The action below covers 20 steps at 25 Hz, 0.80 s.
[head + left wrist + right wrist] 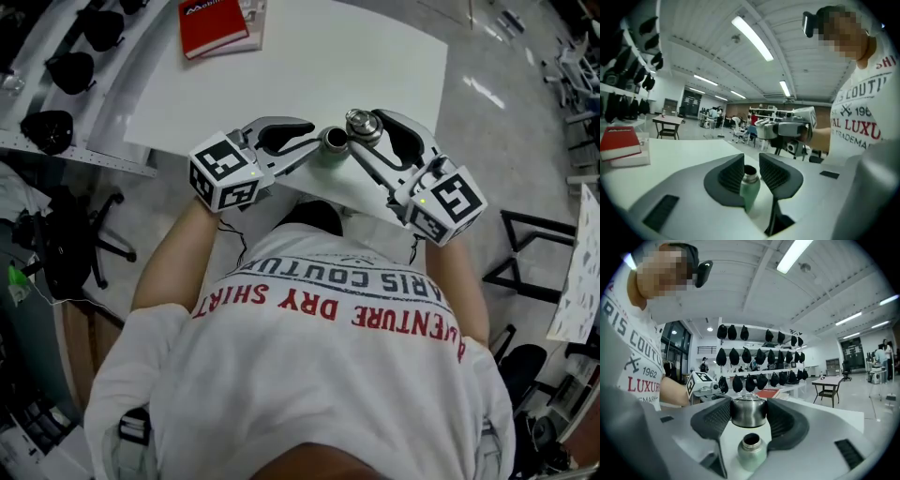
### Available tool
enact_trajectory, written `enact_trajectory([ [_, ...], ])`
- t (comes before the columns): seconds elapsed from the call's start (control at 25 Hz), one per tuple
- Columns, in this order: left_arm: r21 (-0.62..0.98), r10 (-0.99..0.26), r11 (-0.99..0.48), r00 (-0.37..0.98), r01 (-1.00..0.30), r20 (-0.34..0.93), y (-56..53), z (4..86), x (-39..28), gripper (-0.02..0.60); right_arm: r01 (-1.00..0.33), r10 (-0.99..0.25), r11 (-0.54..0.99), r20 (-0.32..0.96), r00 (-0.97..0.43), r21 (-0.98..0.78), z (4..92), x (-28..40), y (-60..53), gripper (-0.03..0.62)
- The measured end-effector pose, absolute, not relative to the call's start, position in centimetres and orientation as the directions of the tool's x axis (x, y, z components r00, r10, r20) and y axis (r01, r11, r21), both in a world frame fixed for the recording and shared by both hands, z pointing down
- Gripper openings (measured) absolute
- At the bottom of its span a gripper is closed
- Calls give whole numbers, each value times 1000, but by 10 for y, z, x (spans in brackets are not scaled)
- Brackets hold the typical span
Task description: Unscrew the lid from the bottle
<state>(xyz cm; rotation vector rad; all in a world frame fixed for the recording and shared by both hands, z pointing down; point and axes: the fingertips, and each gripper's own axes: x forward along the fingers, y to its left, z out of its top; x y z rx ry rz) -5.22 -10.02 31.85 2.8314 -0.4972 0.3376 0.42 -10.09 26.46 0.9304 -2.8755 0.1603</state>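
The lid (748,412) is already off. The right gripper (748,405) is clenched on this one steel lid, holding it just above and clear of the open mouth of the one green bottle (750,190). The left gripper (751,164) grasps that bottle high up, around its shoulder, just below the steel neck. Both sit over the near edge of the white table (309,66), right in front of the person. No view shows whether the bottle's base rests on the table.

The main risk, I judge, is the lid slipping. It is smooth and rounded and is pinched only at its sides, so a slack grip or a knock against the neck could send it rolling off the near edge. The bottle is held near its top and could swing or slide down through the pads. If it tilts it may spill, though its contents cannot be seen.

In all there are two grippers, one bottle, one lid, and one red book (214,23) lying on a paler one at the table's far left.
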Motion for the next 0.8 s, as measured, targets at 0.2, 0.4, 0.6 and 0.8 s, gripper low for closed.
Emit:
enact_trajectory([
  [0.2, 285, -436, -838, 885, -465, 161, -85, 268, -52, 60, -624, -618, 773, 89, -781, -114, 232, 8, -74, 241],
  [0.4, 288, -462, -821, 870, -493, 173, -74, 236, -54, 40, -682, -679, 722, 64, -731, -116, 206, 17, -58, 241],
  [0.6, 269, -418, -850, 891, -452, 176, -55, 217, -64, 34, -738, -738, 661, 57, -672, -135, 195, 14, -41, 241],
  [0.8, 231, -372, -883, 910, -407, 182, -35, 206, -73, 32, -766, -767, 630, 51, -640, -127, 187, -3, -20, 241],
])
